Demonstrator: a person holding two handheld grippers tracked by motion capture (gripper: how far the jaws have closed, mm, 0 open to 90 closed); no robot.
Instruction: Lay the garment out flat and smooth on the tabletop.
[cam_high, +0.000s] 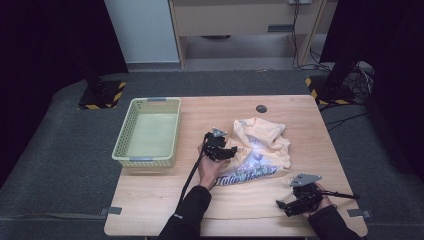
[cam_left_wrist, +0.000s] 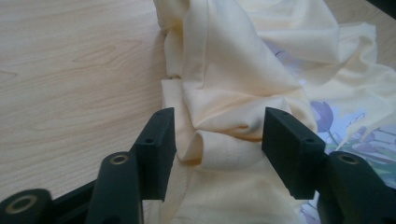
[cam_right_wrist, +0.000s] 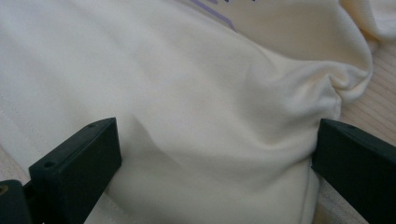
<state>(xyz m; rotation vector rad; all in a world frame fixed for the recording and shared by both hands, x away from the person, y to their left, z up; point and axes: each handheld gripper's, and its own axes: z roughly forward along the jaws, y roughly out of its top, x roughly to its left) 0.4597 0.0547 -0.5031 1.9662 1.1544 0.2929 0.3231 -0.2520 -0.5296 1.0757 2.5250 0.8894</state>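
While both hand-held grippers gape, the basket (cam_high: 148, 131) sits bare — shirt (cam_high: 261, 146) beside it

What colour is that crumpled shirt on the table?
Pale yellow shirt with a purple flower print, clearest in the left gripper view.

The crumpled pale-yellow cotton T-shirt (cam_high: 260, 147), lying toward the desk's right half, carries a purple script print; "Tulip" reads clearly along its near edge, and the following word is too blurred to read.
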